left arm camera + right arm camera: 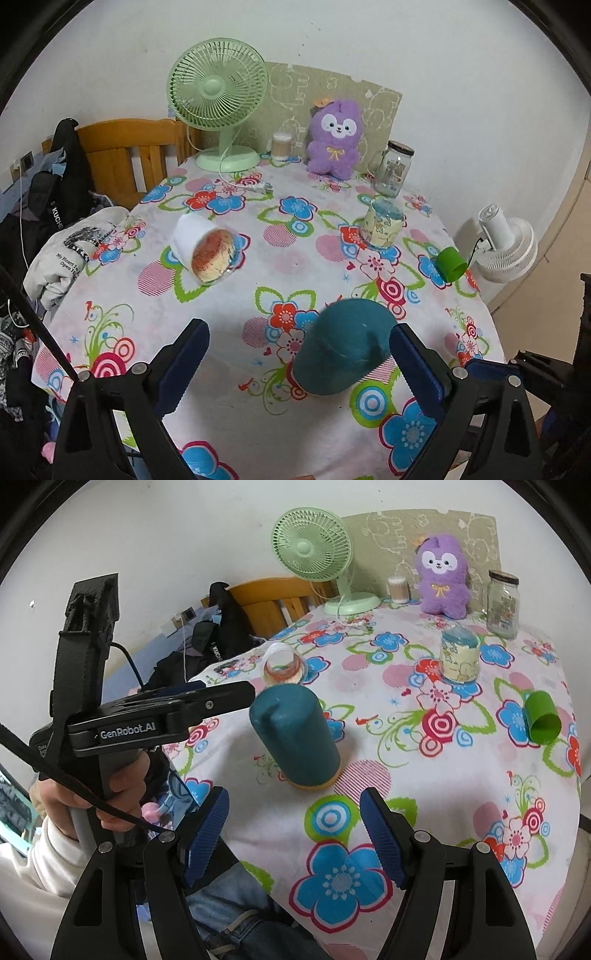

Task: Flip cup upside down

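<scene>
Busy bench (221, 325) here, under a flowered cloth. At the back stand a green fan (218, 99), a purple plush (334, 136), a swab pot (281, 146) and a glass jar (393, 168). In the middle a clear cup (207, 249) lies on its side, and to the right of it a printed mug (382, 225) sits mouth down. A small green cup (451, 263) lies tipped over near the right edge. Off the bench: a white fan (506, 243) to the right, clothes (70, 254) and a wooden chair (125, 155) to the left. Nothing sits between the jaws and the teal cup.

The teal cup (295, 734) stands upside down near the front edge, closed base up, its yellowish rim down on the cloth. In the right wrist view it leans a little in the fisheye picture; whether it really tilts I cannot tell.

Left gripper (299, 354): jaws spread wide and holding nothing. The teal cup (347, 343) sits ahead of them, over towards the right finger, very close to it; contact is not clear. In the right wrist view the left gripper (221, 698) lies side-on, its tip just beside the cup's upper left.

Right gripper (295, 830): jaws also wide apart and empty, the cup just beyond the fingertips, not between them. A hand (110, 794) holds the left gripper's handle.
</scene>
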The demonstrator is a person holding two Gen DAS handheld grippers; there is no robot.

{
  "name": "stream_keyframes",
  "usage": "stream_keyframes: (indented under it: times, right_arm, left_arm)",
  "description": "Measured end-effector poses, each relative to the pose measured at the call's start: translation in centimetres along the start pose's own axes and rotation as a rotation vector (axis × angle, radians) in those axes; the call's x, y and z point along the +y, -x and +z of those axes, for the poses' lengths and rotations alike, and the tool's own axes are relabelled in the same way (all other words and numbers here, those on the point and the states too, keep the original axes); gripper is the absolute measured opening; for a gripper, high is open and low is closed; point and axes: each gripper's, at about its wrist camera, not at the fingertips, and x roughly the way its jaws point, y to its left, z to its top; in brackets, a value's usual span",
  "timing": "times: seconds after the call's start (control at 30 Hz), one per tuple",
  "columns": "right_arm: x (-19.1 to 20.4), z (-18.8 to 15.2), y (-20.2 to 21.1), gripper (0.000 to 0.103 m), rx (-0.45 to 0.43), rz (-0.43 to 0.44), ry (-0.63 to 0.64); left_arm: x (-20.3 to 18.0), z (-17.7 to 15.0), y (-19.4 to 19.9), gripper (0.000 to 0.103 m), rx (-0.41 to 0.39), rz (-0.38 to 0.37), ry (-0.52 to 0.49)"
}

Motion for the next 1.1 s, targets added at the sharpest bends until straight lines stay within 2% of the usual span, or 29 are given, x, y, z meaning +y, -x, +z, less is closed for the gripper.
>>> stream_keyframes:
  times: [0.43,0.6,0.73,0.83,0.9,0.97,1.1]
  right_arm:
    - [1.5,2.1,-0.1,0.076,-0.011,-0.015,0.025]
    - [2.2,2.6,-0.2,0.076,-0.016,-0.055,0.027]
    - [3.0,2.9,-0.1,0.077,-0.045,-0.116,0.038]
    - [3.9,2.9,0.3,0.08,-0.077,-0.15,0.039]
    - [4.6,2.9,0.6,0.085,-0.107,-0.182,0.042]
    - [5.3,2.7,0.9,0.095,-0.146,-0.228,0.044]
    - [6.1,2.3,1.4,0.098,-0.186,-0.283,0.04]
  left_arm:
    - [2.0,1.6,2.1,0.1,-0.036,0.006,-0.025]
    - [2.6,2.3,2.3,0.1,-0.03,0.001,-0.072]
    - [3.1,2.2,2.8,0.1,-0.056,0.01,-0.089]
    - [3.3,2.0,3.0,0.1,-0.068,0.01,-0.091]
    - [3.5,1.8,3.0,0.1,-0.074,0.007,-0.09]
    - [3.6,1.6,3.2,0.1,-0.085,0.008,-0.088]
    - [3.7,1.2,3.9,0.102,-0.114,0.017,-0.089]
